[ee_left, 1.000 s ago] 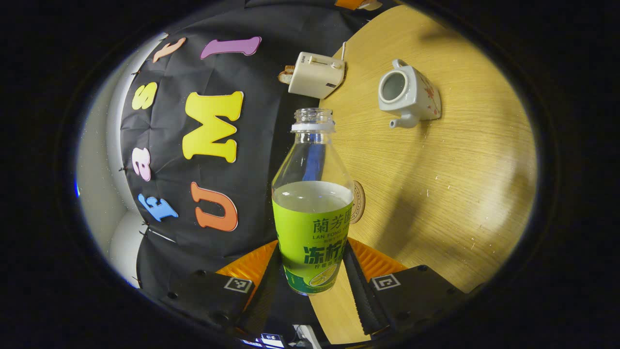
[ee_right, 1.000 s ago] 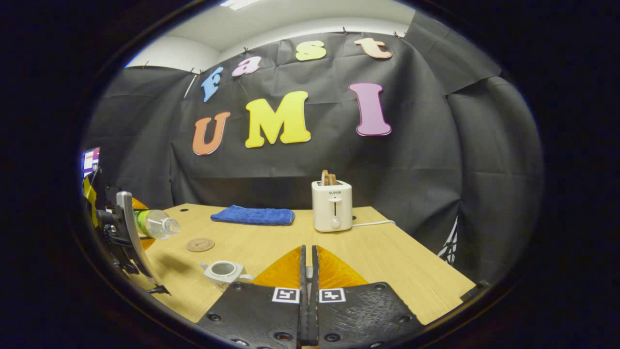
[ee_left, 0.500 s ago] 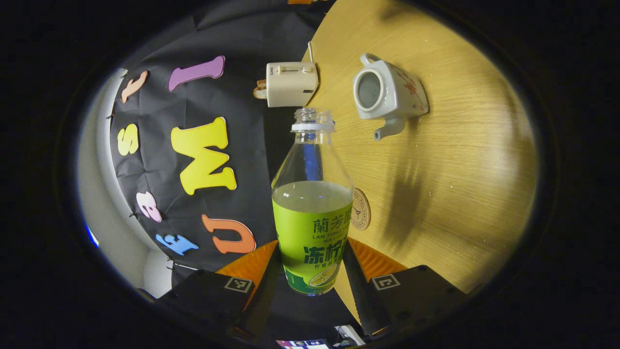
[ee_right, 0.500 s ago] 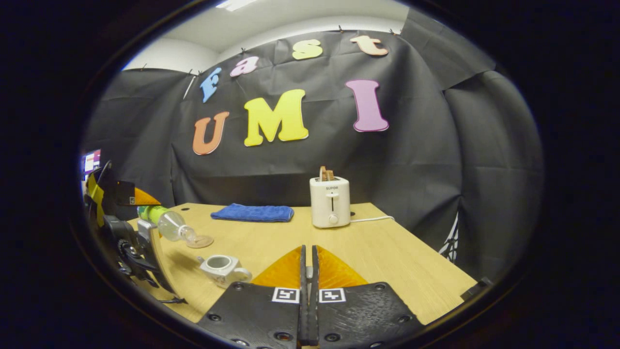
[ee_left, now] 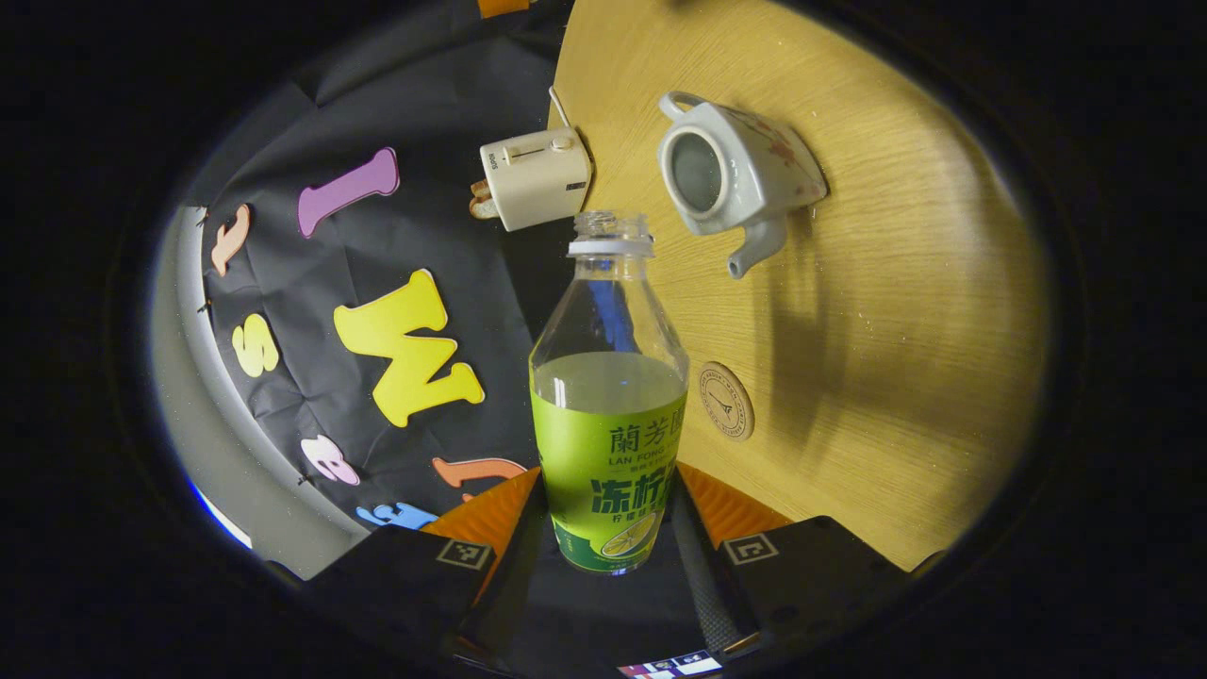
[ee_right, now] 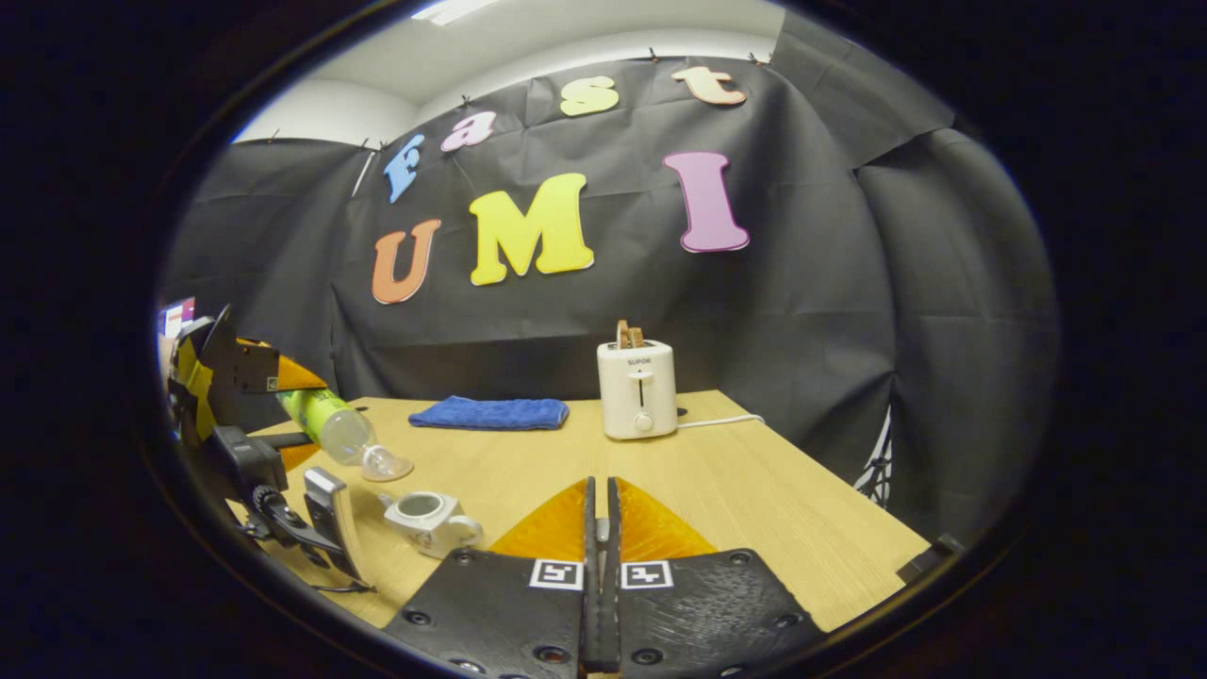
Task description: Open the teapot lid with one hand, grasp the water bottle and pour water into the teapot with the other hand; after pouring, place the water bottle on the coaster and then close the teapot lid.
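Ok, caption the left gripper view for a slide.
Left tool tips the uncapped water bottle toward the open teapot on the table.

Light wood-grain table (ee_right: pixel 754 490), filling the lower half of the right gripper view and the right side of the left gripper view. Cream-white toaster (ee_right: pixel 637 389) upright near the far edge, with two slices of toast (ee_right: pixel 629 334) poking out of the top, a lever and a round knob on the front face. White power cord (ee_right: pixel 721 422) trailing from the toaster's base across the table toward the right edge. Folded blue towel (ee_right: pixel 490 413) lying flat to the left of the toaster, apart from it, also near the far edge. White wall and ceiling above the cloth backdrop, with a bright ceiling light (ee_right: pixel 451 9). Small lit screen (ee_right: pixel 176 314) at the far left edge.
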A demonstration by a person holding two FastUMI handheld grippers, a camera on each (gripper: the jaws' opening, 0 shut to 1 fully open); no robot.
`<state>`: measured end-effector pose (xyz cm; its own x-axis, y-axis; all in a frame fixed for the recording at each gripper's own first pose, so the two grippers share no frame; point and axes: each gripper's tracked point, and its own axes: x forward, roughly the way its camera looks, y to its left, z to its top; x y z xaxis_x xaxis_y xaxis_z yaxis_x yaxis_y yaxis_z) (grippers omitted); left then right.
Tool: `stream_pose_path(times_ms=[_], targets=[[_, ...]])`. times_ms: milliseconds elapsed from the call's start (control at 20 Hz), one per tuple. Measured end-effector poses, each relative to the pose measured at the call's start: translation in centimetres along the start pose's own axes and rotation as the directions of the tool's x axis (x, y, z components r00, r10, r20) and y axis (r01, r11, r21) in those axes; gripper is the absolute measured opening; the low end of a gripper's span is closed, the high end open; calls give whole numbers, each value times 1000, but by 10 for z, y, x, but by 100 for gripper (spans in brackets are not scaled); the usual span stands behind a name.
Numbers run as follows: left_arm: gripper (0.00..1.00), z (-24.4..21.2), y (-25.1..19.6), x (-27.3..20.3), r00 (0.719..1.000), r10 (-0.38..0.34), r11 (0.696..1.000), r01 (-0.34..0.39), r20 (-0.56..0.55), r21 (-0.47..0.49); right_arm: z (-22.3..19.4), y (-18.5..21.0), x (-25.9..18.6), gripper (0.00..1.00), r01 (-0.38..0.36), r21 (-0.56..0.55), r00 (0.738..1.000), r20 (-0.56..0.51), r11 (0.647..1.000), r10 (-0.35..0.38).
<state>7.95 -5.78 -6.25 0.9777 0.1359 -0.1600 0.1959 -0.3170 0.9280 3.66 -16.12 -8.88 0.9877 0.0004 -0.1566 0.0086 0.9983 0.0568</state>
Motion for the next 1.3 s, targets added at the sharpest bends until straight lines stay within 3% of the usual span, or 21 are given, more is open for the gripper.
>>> stream_pose_path(times_ms=[750, 1300], targets=[[74, 11, 23, 2, 996, 92, 982, -92, 5, 165, -1, -7, -1, 0, 3, 10, 1000, 3, 1000, -3], [74, 13, 30, 2, 992, 123, 969, -121, 2, 217, 0, -8, -2, 0, 5, 8, 1000, 6, 1000, -5]])
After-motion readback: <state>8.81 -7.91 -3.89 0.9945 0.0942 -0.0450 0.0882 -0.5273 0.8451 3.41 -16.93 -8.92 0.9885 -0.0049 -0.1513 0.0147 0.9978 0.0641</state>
